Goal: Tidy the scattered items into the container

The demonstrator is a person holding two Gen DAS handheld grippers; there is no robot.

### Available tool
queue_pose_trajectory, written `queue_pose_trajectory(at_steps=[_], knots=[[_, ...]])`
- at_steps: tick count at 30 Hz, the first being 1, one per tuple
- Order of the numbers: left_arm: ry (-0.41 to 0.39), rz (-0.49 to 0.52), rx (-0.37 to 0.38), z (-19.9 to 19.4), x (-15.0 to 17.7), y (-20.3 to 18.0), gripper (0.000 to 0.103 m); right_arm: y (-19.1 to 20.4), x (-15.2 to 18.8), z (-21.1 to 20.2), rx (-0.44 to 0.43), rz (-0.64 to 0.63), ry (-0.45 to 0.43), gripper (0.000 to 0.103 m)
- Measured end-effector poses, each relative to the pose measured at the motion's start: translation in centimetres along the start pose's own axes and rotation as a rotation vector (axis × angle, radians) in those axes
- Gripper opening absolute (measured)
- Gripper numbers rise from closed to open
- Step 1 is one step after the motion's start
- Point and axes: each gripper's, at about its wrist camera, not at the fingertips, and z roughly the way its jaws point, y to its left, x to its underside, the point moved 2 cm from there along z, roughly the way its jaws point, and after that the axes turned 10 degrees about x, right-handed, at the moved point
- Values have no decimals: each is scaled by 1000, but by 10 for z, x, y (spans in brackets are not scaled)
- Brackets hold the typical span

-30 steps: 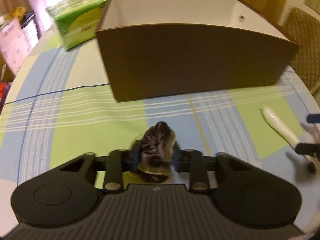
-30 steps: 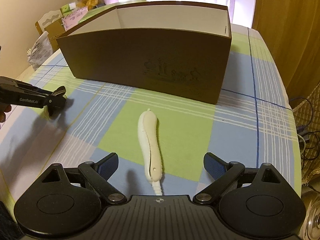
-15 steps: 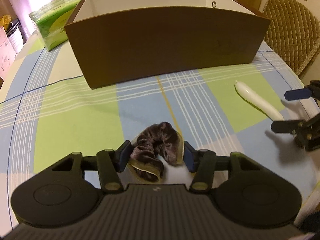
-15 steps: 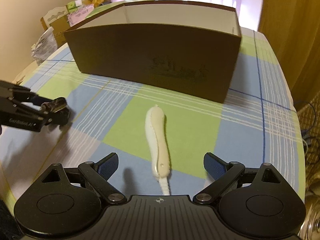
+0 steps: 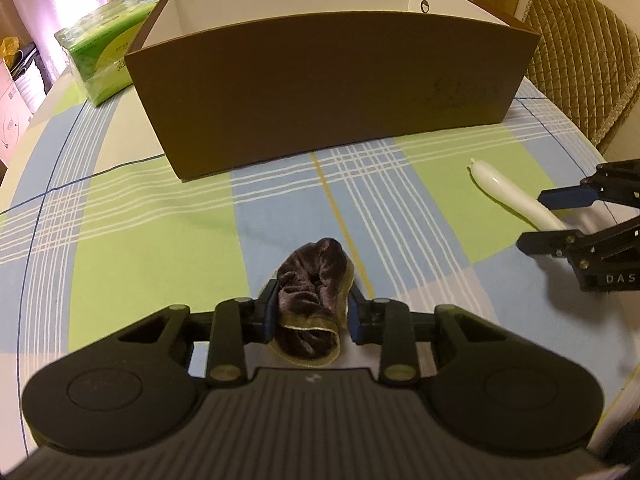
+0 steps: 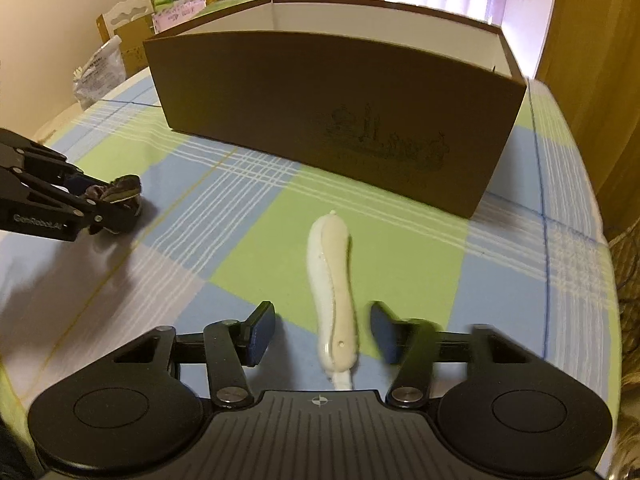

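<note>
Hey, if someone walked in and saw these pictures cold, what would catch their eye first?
Probably the big brown box, open-topped, at the far side of the checked tablecloth. Next, the dark velvet scrunchie pinched in the left claw, which is closing on it, close to the camera. To its right lies a white handle-shaped gadget, with the right claw closing around it, pads not yet touching.

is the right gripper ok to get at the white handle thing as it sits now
Probably yes: the white handle lies flat on the tablecloth between the closing fingers of the right gripper, small gaps either side, nothing in between.
</note>
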Motion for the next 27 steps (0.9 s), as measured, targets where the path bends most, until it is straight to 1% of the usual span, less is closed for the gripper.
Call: queue_pose_trajectory(at_steps=[1, 4, 7, 13, 21, 27], knots=[[1, 1, 0, 0, 0, 0, 28, -1, -1, 0, 4, -3, 6, 23], [3, 0, 2, -1, 0, 0, 28, 1, -3, -1, 11, -17, 25, 23], [2, -1, 4, -3, -1, 0, 28, 2, -3, -3, 6, -19, 25, 23], [-11, 14, 6, -10, -4, -2, 25, -4, -10, -15, -20, 33, -13, 23], [-57, 35, 11, -25, -15, -5, 24, -21, -27, -30, -63, 166, -83, 23], [-89, 49, 12, -38, -25, -8, 24, -29, -35, -37, -69, 199, -101, 23]])
